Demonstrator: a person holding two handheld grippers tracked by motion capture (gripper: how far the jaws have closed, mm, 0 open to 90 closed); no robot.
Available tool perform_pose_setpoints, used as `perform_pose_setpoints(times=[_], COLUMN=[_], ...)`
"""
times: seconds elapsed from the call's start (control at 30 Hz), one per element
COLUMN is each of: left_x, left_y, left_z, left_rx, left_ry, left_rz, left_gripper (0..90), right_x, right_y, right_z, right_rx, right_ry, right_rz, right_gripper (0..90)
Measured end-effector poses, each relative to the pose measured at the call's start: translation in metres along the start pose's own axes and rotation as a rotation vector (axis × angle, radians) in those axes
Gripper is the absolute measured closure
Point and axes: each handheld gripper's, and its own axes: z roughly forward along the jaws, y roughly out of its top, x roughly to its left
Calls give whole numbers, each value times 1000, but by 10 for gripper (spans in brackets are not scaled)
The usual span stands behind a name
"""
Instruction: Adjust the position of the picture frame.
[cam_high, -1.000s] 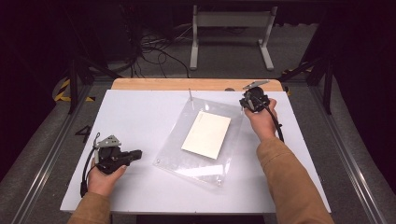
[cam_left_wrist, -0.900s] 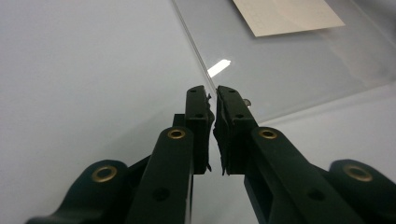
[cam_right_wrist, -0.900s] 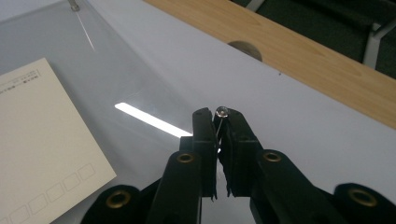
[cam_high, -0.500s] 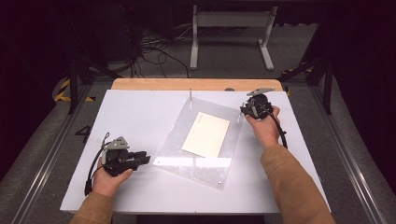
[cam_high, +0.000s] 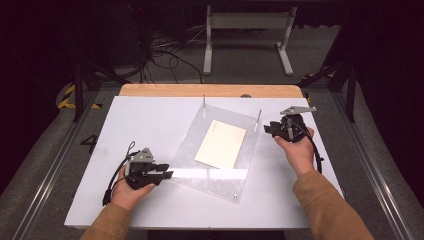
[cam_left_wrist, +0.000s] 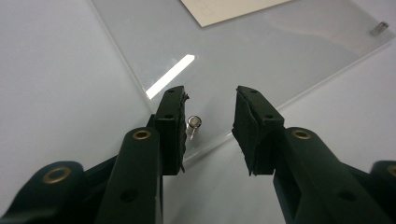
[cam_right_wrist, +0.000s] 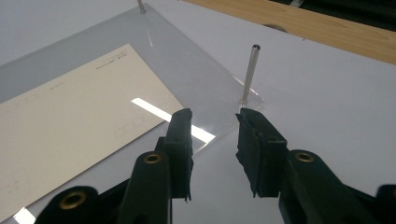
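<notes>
At my white table (cam_high: 150, 120), a clear sheet (cam_high: 220, 170) lies flat and askew near the middle, a cream card (cam_high: 221, 144) under or inside it; I cannot tell which. Two thin metal posts stand at the sheet's far corners, one at the far left (cam_high: 203, 106) and one at the far right (cam_high: 258, 120), and short studs sit at its near corners.

My left tool (cam_left_wrist: 209, 122) hovers at the sheet's near-left corner, open about halfway and holding nothing; a small stud (cam_left_wrist: 193, 125) stands between its pads, close to one of them. My right tool (cam_right_wrist: 214, 135) waits just short of the far-right post (cam_right_wrist: 250, 74), likewise half open and empty, its pads over the edge of the sheet (cam_right_wrist: 196, 79).

I judge the job barely begun: both tools are lined up on opposite corners, but neither has closed on anything, and the sheet rests fully on the table. The grip itself, and whatever lift or shift follows, is all left to do.

The printing on the card (cam_right_wrist: 70, 112) is too faint to read. From the high view the near-right stud (cam_high: 235, 197) is a speck, and glare along the sheet's near edge blurs where it ends. My left hand (cam_high: 129, 192) covers much of its tool there.
</notes>
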Motion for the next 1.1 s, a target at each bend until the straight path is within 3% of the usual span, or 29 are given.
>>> perform_pose_setpoints(times=[0.17, 0.27, 0.4, 0.5, 0.63, 0.8, 0.97, 1.0, 1.07, 1.1], left_x=[3, 3, 0, 2, -1, -12, -34, -34, -43, -50], left_y=[-1, -2, -2, -3, -2, 0, 2, 2, 3, 4], left_z=[6, 8, 8, 8, 8, 7, 7, 7, 8, 9], left_rx=[4, 5, 14, 9, 19, 57, 116, 116, 132, 152], left_ry=[0, 12, 60, 41, 50, 9, -63, -63, -91, -120], left_rz=[-6, 16, 66, 50, 69, 106, 186, 186, 214, 242], left_gripper=[671, 695, 818, 826, 828, 829, 829, 830, 829, 829], right_x=[1, 3, 6, 8, 16, 19, 21, 21, 27, 33], right_y=[-9, -14, -22, -28, -34, -42, -58, -58, -60, -61], right_z=[-8, -13, -18, -21, -29, -38, -52, -52, -57, -61], right_rx=[-8, -12, -29, -61, -94, -119, -149, -149, -133, -125], right_ry=[43, 64, 92, 156, 178, 192, 284, 284, 309, 312], right_rz=[16, 21, 35, 79, 66, 61, 91, 91, 57, 16], right_gripper=[646, 646, 648, 649, 649, 648, 642, 642, 633, 629])
